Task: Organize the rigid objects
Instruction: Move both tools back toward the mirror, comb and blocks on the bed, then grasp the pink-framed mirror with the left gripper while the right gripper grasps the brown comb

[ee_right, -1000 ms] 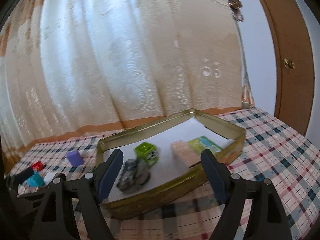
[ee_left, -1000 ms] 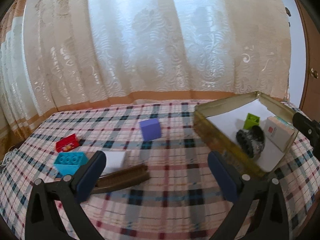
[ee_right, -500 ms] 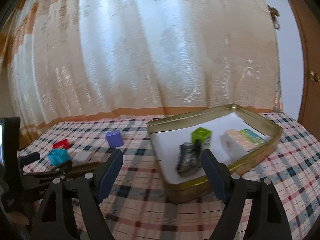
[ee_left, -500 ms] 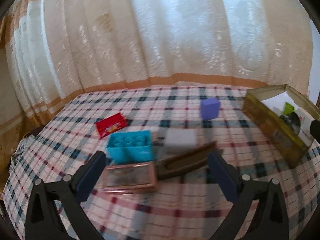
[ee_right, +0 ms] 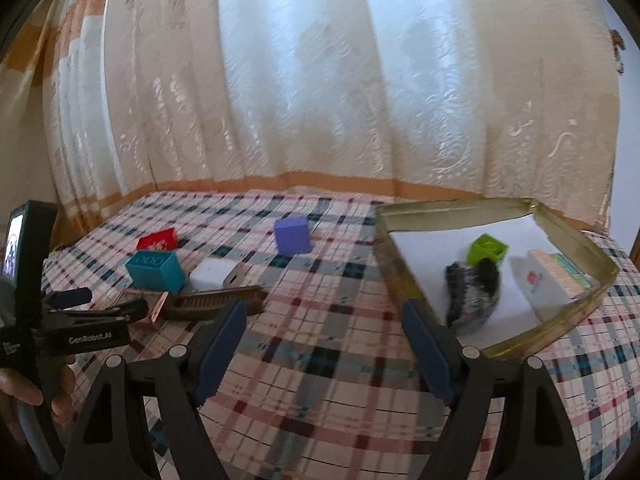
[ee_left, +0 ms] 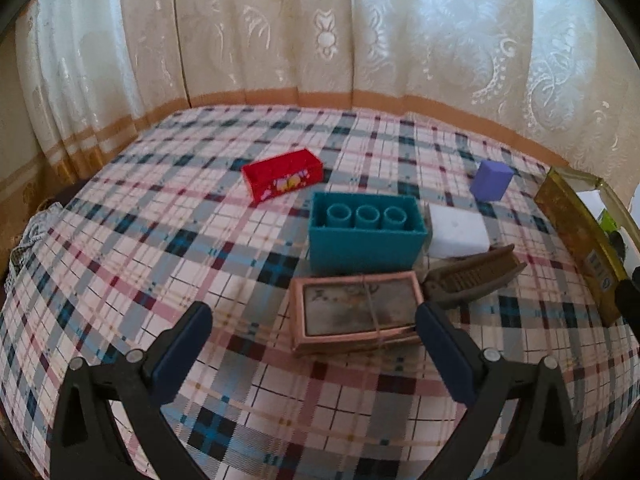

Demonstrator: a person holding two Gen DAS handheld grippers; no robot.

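Note:
My left gripper [ee_left: 312, 344] is open and empty, just short of a flat pink-framed box [ee_left: 356, 314] on the plaid cloth. Behind the box lie a teal brick [ee_left: 366, 234], a white block [ee_left: 458, 232], a brown comb [ee_left: 472, 280], a red box [ee_left: 284, 174] and a purple cube [ee_left: 491, 180]. My right gripper [ee_right: 324, 340] is open and empty above the cloth, left of a gold tin tray [ee_right: 556, 324]. The tray holds a green cube [ee_right: 488, 248], a black-grey lump [ee_right: 472, 292] and a pale carton [ee_right: 552, 276].
The tray's gold wall [ee_left: 576, 236] shows at the right edge of the left wrist view. A lace curtain [ee_right: 340, 80] hangs behind the table. The left gripper's body [ee_right: 72, 320] and the hand holding it are at the left of the right wrist view.
My left gripper swung left from the tray and came close to the pink-framed box and teal brick. My right gripper turned left, so the tray now sits at its right.

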